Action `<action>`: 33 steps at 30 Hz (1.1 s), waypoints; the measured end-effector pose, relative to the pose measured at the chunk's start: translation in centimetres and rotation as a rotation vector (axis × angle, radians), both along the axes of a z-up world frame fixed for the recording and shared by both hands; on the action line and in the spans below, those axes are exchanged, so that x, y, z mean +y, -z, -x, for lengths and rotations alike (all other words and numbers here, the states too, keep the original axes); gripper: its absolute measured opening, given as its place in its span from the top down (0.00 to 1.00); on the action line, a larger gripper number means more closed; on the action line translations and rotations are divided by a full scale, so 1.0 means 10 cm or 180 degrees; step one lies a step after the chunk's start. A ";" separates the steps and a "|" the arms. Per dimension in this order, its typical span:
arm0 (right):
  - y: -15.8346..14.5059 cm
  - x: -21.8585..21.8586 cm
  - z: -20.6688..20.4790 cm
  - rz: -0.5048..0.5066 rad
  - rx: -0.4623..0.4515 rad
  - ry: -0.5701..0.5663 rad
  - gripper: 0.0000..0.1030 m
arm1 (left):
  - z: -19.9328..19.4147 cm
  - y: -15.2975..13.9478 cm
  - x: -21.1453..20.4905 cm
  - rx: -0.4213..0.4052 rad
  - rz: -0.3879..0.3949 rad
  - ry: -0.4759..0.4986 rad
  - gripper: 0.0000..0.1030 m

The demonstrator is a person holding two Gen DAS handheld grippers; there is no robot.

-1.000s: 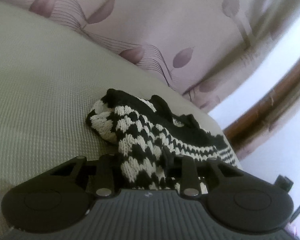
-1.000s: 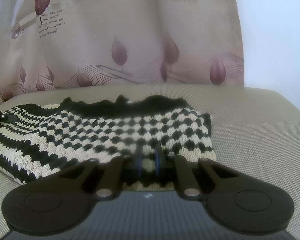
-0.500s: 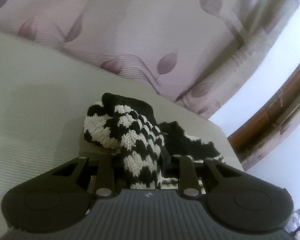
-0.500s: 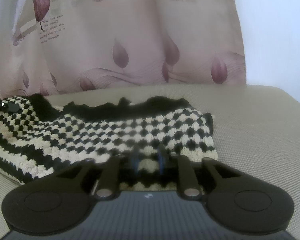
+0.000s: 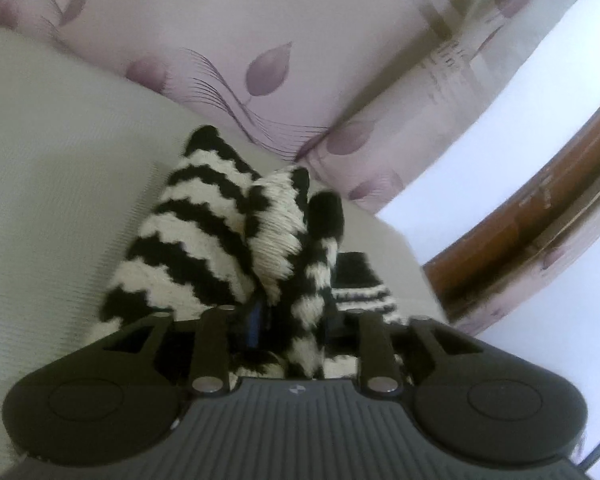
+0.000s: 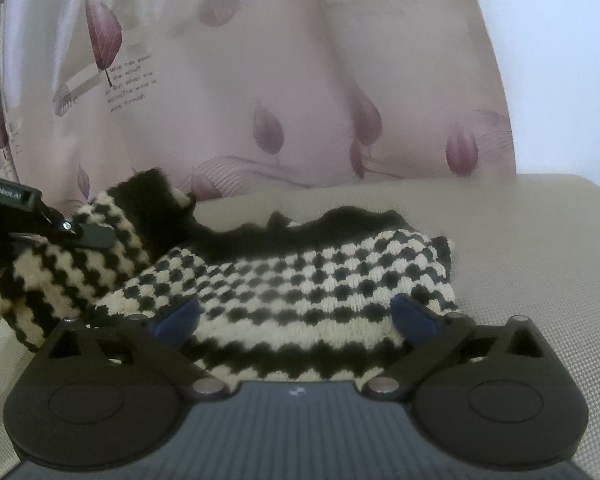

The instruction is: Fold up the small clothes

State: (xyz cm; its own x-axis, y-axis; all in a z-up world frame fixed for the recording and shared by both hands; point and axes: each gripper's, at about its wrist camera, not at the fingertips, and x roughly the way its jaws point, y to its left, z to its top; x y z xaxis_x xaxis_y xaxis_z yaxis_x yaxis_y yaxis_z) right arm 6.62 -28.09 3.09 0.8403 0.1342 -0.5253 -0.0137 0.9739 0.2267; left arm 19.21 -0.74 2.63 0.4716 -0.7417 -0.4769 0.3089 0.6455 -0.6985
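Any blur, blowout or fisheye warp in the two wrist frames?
Left wrist: curtain smeared, wall blown out, wooden frame bowed, knit garment fairly sharp. Right wrist: upper curtain soft, garment stitches crisp, wall white at top right.

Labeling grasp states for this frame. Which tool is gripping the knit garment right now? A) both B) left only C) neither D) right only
B: the left tool is pinched on a raised fold of the black-and-white knit garment, while the right tool has its blue-padded fingers spread wide over it, not clamping.
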 end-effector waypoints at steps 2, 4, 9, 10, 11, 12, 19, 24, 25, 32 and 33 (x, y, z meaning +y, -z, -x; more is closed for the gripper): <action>0.00 0.00 0.00 -0.0007 0.0001 -0.0003 0.00 | 0.00 0.04 0.05 0.0012 0.0290 0.0036 0.46; 0.00 -0.02 -0.01 -0.0056 0.0006 -0.0017 0.00 | 0.00 0.07 0.13 0.0068 0.0668 0.0087 0.35; -0.02 -0.12 0.01 -0.0354 0.0006 -0.0035 0.00 | 0.04 0.06 0.23 0.0019 0.0899 0.0101 0.32; -0.06 -0.16 0.04 -0.0616 -0.0013 -0.0017 0.00 | 0.06 0.06 0.24 0.0016 0.0913 0.0100 0.32; -0.11 -0.19 0.08 -0.0892 -0.0059 -0.0005 0.00 | 0.07 0.07 0.25 0.0006 0.0926 0.0085 0.32; -0.15 -0.19 0.10 -0.1139 -0.0102 -0.0018 0.00 | 0.08 0.07 0.27 -0.0005 0.0968 0.0078 0.32; -0.20 0.06 -0.17 -0.2257 0.0255 -0.0192 0.00 | 0.27 0.04 0.59 -0.0086 0.1361 -0.0127 0.32; -0.01 0.07 -0.37 -0.2655 0.0396 0.0062 0.00 | 0.45 -0.04 0.81 -0.0515 0.0960 -0.0188 0.18; 0.06 0.08 -0.42 -0.2703 0.0492 0.0158 0.00 | 0.46 0.01 0.83 -0.0503 0.0900 -0.0149 0.18; 0.18 0.22 -0.62 -0.3141 0.0506 0.0164 0.00 | 0.62 0.30 0.79 -0.0611 0.0840 0.0156 0.18; 0.17 0.24 -0.67 -0.3123 0.0505 0.0123 0.00 | 0.65 0.31 0.76 -0.0665 0.0808 0.0176 0.18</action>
